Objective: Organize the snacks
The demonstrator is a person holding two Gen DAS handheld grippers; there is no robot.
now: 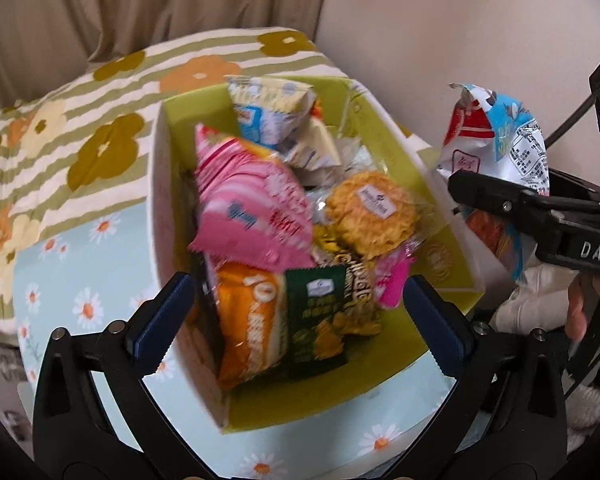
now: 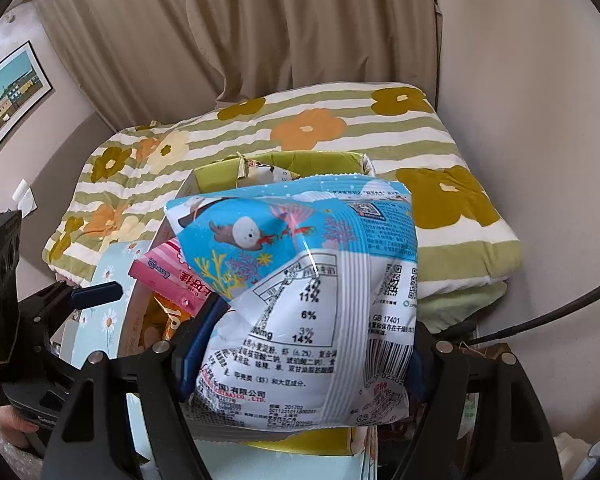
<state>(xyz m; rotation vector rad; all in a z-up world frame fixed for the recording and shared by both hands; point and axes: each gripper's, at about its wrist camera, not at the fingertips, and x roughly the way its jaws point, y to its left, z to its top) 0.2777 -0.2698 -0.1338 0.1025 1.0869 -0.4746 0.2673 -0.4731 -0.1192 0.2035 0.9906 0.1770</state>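
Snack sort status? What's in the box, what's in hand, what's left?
Done: the green-lined box already holds many snacks, among them a pink packet, an orange packet, a dark green packet and a round cookie. In hand: the right gripper is shut on a blue-and-white shrimp chip bag, beside the box rim. The left gripper is open and empty over the box. Left: drop that bag in; other loose snacks aren't visible.
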